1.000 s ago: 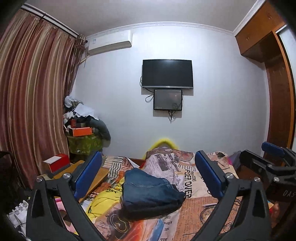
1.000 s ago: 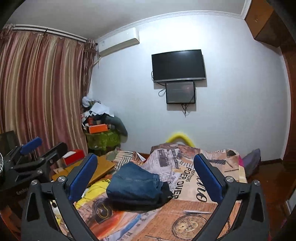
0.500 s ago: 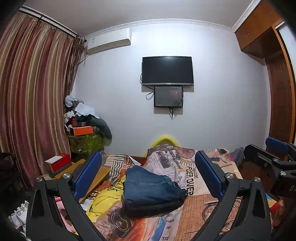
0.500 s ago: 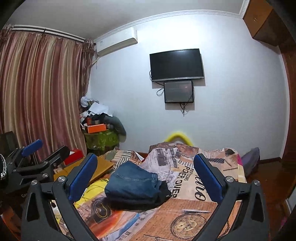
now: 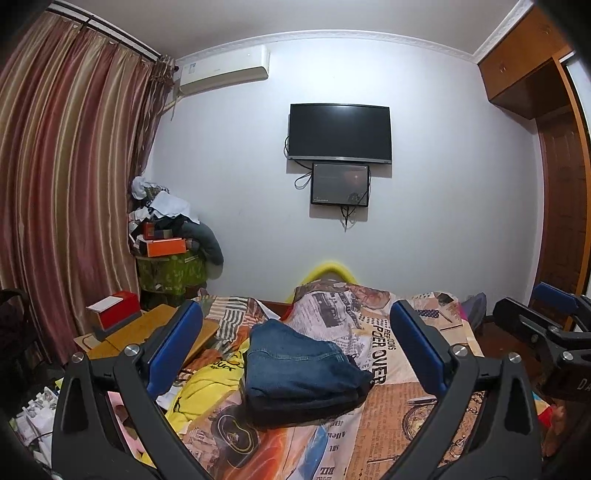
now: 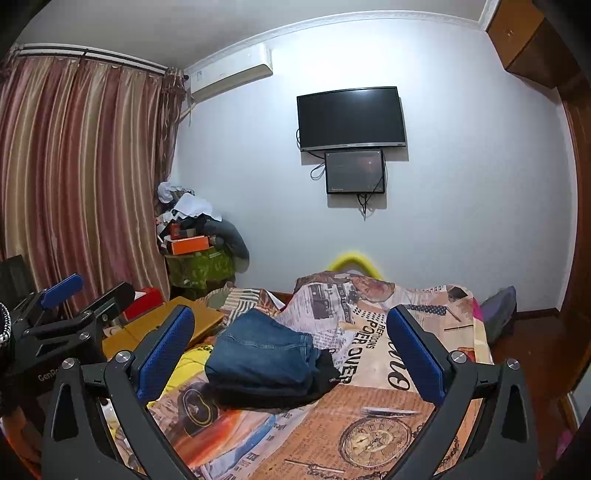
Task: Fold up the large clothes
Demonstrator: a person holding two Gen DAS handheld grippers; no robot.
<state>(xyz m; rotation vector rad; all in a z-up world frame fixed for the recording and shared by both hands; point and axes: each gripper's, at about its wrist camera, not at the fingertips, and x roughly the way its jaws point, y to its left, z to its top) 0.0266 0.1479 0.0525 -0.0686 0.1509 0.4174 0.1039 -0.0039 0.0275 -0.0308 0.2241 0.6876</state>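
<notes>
Both the left gripper and right gripper hang wide and empty above the folded jeans, thick, heavy denim probably best gripped at a folded edge.

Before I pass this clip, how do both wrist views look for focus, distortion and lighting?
Left wrist view: sharp, with strong fisheye bending of the striped pink-brown curtain and dark corner vignetting; even indoor light and a faint sheen on the black wall-mounted television. Right wrist view: equally sharp, same barrel curve in the white ceiling moulding; the folded blue denim jeans are evenly lit, with no glare.
</notes>
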